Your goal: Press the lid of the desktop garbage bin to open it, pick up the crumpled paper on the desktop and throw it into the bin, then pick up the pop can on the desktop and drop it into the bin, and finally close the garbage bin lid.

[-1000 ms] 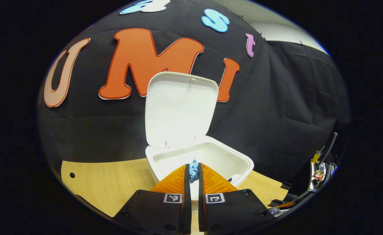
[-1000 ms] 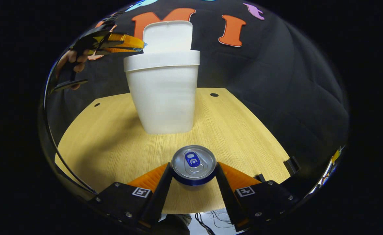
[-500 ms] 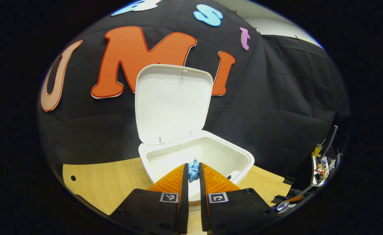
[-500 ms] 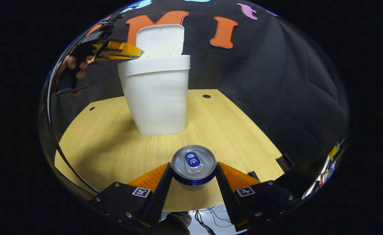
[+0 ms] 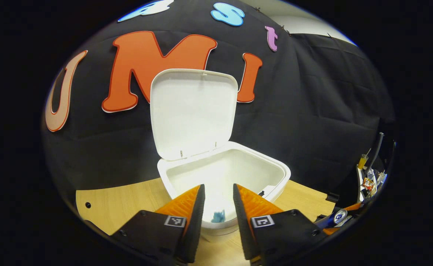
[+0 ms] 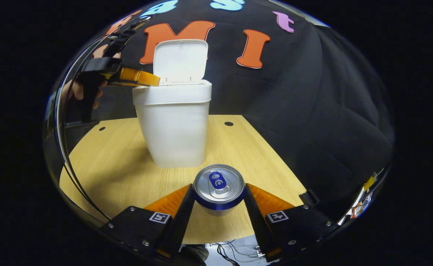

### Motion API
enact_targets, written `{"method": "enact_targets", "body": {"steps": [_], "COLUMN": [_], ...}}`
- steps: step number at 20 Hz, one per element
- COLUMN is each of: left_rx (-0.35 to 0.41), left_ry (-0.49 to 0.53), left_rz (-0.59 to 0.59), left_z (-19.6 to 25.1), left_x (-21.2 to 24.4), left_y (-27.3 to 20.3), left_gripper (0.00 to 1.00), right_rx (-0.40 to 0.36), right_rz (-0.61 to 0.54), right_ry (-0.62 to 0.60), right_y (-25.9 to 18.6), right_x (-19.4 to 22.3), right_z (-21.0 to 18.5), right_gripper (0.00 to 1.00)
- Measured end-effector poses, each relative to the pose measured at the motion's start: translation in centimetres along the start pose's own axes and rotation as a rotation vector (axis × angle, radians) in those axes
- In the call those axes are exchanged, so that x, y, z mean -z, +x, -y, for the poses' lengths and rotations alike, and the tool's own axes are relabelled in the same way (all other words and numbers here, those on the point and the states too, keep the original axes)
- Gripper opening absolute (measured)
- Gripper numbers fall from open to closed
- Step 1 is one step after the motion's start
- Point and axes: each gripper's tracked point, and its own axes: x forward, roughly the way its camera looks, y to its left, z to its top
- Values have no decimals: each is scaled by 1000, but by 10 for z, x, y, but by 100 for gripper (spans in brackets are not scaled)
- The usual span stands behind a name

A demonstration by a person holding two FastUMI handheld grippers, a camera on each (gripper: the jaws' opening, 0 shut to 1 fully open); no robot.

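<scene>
The white bin point(image 5: 275, 177) stands on the wooden desktop with its lid point(image 5: 192, 111) tipped up against the wall. My left gripper point(image 5: 218, 192) hovers over the bin's front rim, open, with nothing between its fingers. A blue crumpled paper point(image 5: 218, 216) lies down inside the bin. In the right gripper view the bin point(image 6: 174, 122) and its raised lid point(image 6: 179, 61) stand at the middle, and the left gripper point(image 6: 153, 79) reaches over the rim from the left. My right gripper point(image 6: 219, 192) is shut on an upright pop can point(image 6: 219, 184) with a silver top, lifted above the desktop.
The wooden desktop point(image 6: 113, 162) has small round holes near its far corners. A hand point(image 6: 78, 90) holds the left gripper at the left. Cables and small clutter point(image 5: 367, 181) sit beyond the desktop's right edge.
My left gripper opened and let go of the blue paper, which dropped into the bin. My right gripper rose with the can in it, and the bin now looks lower and farther.
</scene>
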Motion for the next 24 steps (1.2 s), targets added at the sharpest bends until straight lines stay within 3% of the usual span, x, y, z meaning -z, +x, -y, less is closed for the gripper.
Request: {"method": "enact_targets", "body": {"steps": [1,2,4,5,7,8,9,15,16,17,18,19,20,21,22,23,24], "left_rx": [0,5,5,4,11,9,3,-54,-65,-75,-85,-100,-116,-129,-144,-158,-173], "left_ry": [1,2,15,22,40,50,59,124,130,133,131,130,128,125,123,124,127], "left_rz": [-1,5,16,18,36,40,50,75,78,79,78,70,62,52,43,37,29], "left_z": [1,1,-2,-1,2,2,0,-17,-21,-24,-27,-31,-36,-40,-45,-49,-54], "left_x": [0,0,0,0,1,2,2,5,6,7,9,14,18,25,30,35,41], "left_y": [0,-1,-6,-8,-16,-20,-23,-48,-53,-57,-61,-67,-71,-77,-81,-87,-93], "left_gripper": [54,50,66,63,80,78,87,93,93,93,87,93,87,93,93,87,94], "right_rx": [-3,-2,1,1,-1,-5,-7,-44,-54,-66,-82,-95,-106,-112,-118,-126,-134], "right_rz": [13,26,57,74,103,119,135,212,226,235,245,260,274,290,313,327,335], "right_ry": [4,5,0,-4,-12,-17,-23,-56,-56,-53,-48,-45,-52,-64,-78,-94,-107], "right_y": [0,-1,-4,-3,-2,-1,0,-6,-5,-4,-3,-3,-1,1,2,6,11], "right_x": [-8,-15,-32,-42,-60,-70,-78,-125,-134,-143,-153,-162,-171,-181,-189,-197,-203], "right_z": [1,3,7,9,13,13,14,12,10,9,8,6,4,3,1,-1,-5], "right_gripper": [80,80,80,80,80,80,80,80,75,80,80,80,80,79,80,80,80]}}
